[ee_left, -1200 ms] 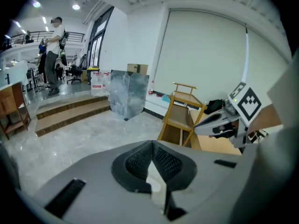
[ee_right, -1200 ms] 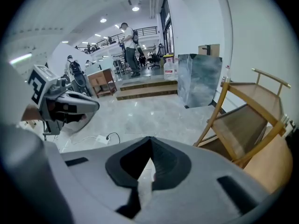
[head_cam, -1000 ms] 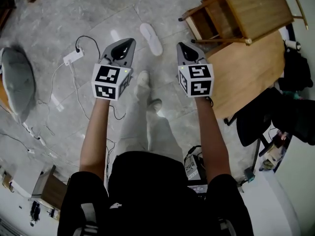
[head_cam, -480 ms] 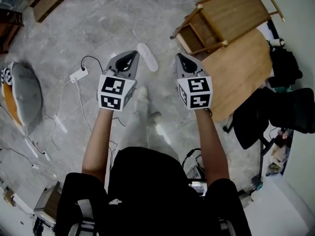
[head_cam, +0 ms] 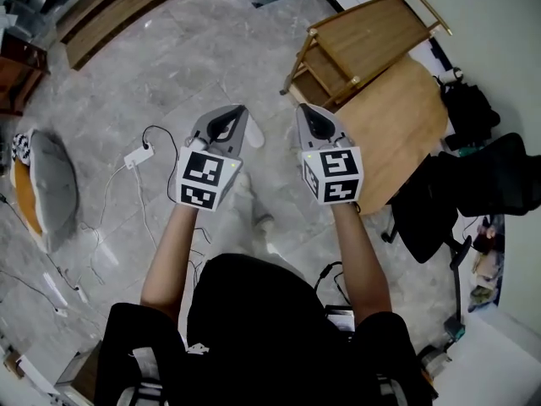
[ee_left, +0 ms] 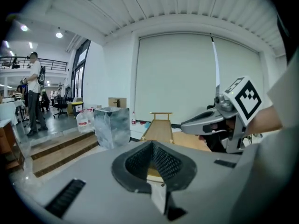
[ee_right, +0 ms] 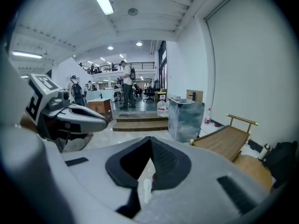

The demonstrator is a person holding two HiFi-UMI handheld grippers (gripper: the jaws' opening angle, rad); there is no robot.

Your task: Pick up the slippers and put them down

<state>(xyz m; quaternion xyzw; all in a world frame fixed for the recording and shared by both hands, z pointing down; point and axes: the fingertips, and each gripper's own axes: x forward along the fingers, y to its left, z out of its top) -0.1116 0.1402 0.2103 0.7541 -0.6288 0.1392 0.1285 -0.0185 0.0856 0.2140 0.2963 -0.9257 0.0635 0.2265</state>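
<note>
Both claws empty, one slipper on the floor beyond them.
Nearest me, the left gripper [head_cam: 226,115] and right gripper [head_cam: 307,113] hang side by side, each with its jaws pressed together on nothing; I judge this a pose ahead of any reach. Past the left one lies a white slipper [head_cam: 254,134] on the floor [head_cam: 169,57]. Count: two grippers, one slipper.

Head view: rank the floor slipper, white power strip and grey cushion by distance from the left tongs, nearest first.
1. white slipper: on the floor just right of the left tongs, partly hidden behind them.
2. white power strip: on the floor, off to their left.
3. grey cushion: at the far left edge of the view.
</note>
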